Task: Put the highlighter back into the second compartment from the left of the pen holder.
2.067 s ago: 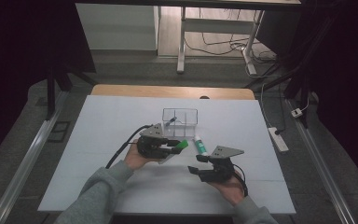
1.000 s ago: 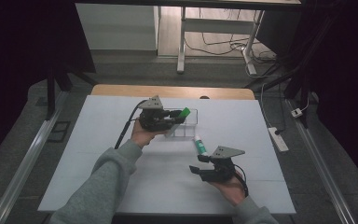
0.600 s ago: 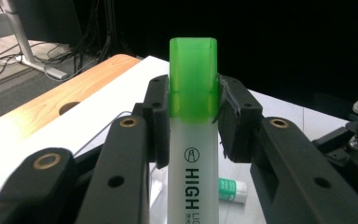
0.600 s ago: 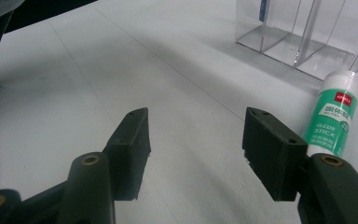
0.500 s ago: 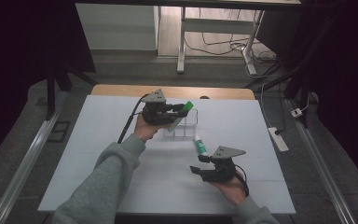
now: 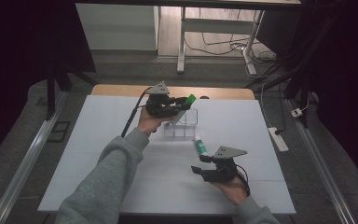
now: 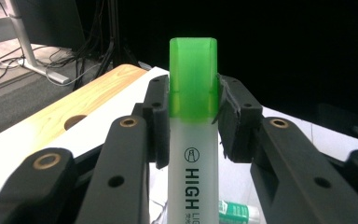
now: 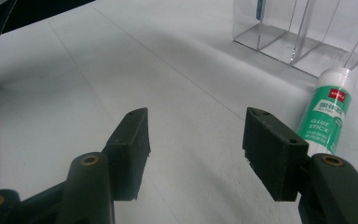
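My left gripper (image 6: 179,105) is shut on a white highlighter with a green cap (image 7: 193,112), and holds it above the clear plastic organiser (image 6: 181,125) at the back of the table. The green cap (image 6: 190,99) points up and to the right. A green and white glue stick (image 6: 200,146) lies on the white tabletop just in front of the organiser. My right gripper (image 6: 197,164) hovers near the front right, open, with nothing between its fingers (image 8: 133,140). The glue stick (image 8: 328,112) lies just past its right jaw.
The organiser (image 8: 303,32) has several compartments, and one holds something blue at its back. A white table surface (image 6: 98,154) spreads wide to the left. A wooden strip (image 6: 121,90) runs along the far edge. A power strip (image 6: 278,138) lies off the table's right side.
My left gripper has carried the highlighter from the table's middle back and up over the organiser. The right gripper has stayed where it was.
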Demonstrator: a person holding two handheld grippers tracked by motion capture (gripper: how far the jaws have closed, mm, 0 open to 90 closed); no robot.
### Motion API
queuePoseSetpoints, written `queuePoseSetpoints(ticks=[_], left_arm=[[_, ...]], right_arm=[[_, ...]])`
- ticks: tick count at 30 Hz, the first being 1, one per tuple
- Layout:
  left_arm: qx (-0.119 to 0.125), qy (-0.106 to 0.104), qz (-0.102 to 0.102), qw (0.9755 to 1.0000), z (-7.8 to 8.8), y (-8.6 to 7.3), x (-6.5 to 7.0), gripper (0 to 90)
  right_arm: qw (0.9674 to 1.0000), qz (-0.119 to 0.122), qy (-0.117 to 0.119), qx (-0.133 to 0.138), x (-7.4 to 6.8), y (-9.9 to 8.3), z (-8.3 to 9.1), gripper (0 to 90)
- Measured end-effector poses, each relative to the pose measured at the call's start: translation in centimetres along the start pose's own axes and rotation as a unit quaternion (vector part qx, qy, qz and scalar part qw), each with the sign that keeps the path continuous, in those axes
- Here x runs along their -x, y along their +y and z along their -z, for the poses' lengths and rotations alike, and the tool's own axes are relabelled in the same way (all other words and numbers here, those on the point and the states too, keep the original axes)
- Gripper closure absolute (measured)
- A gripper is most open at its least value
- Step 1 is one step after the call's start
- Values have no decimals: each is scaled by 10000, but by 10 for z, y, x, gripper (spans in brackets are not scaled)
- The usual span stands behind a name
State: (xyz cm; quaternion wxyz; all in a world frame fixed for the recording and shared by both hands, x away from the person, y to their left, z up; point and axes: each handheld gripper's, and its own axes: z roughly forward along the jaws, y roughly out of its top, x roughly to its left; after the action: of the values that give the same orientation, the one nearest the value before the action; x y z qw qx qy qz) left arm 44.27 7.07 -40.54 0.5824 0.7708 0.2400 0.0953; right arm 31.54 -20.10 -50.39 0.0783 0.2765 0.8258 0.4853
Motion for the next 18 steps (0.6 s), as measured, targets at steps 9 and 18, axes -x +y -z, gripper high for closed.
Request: queuePoseSetpoints(ticks=[9,18], left_arm=[[0,14,21,10000,-8,7,-8,662],[42,64,32,10000,-12,15,-13,662]], right_arm=[[10000,-20,-25,5,1,-1,1,406],[10000,-21,-47,4,1,-1,3,405]])
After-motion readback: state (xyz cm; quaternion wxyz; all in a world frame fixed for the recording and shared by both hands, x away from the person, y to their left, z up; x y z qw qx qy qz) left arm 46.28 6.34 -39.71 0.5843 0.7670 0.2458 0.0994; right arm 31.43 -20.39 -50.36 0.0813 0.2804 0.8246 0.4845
